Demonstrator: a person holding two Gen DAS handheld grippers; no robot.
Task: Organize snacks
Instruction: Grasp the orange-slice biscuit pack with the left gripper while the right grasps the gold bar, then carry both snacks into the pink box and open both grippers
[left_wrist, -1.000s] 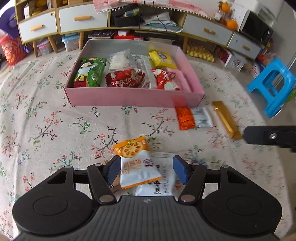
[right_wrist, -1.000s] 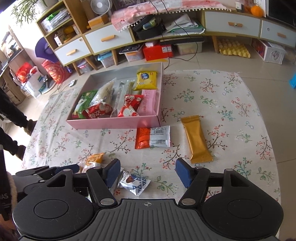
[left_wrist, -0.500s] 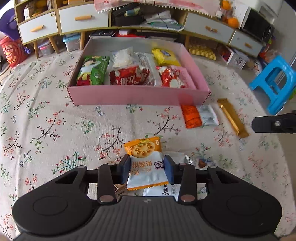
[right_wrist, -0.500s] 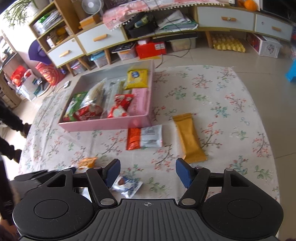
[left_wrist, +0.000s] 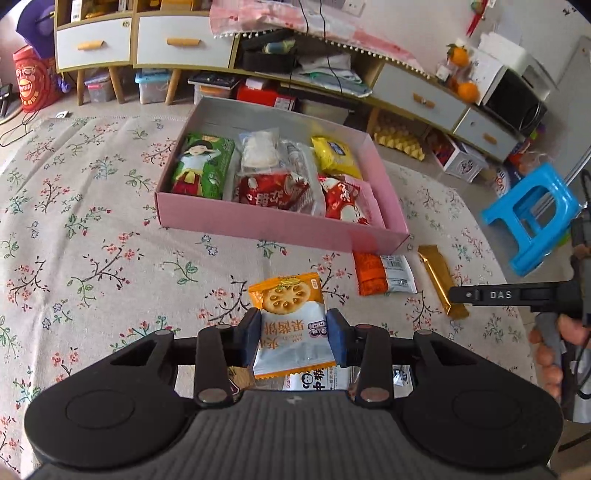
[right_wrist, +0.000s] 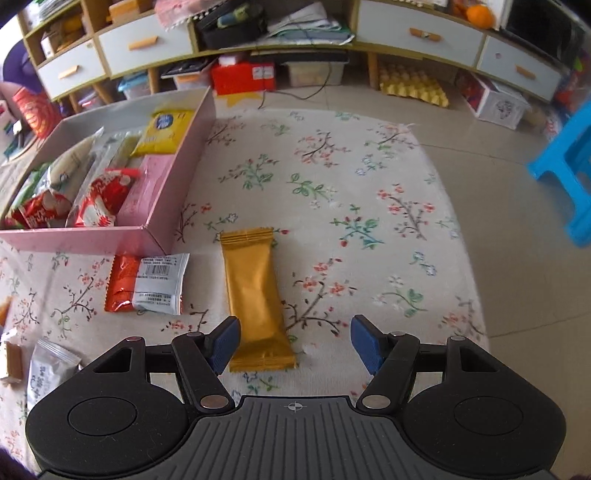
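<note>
The left claw (left_wrist: 293, 334) had just finished closing and now held the cracker packet (left_wrist: 290, 325) w/ both pads pressed on its sides, lifted a bit off the floral surface (left_wrist: 92, 258), on the near side of the pink box (left_wrist: 280, 225). Best move, I thought: carry it level over the box's front wall, then drop it in the free strip by the right wall, since the rest looked packed. The right claw (right_wrist: 293, 345) stood wide, nothing gripped, its left pad beside the gold bar (right_wrist: 255, 299), which lay just right of the box's near corner. It needed centring over the bar's width before squeezing; the foil looked slippery.
</note>
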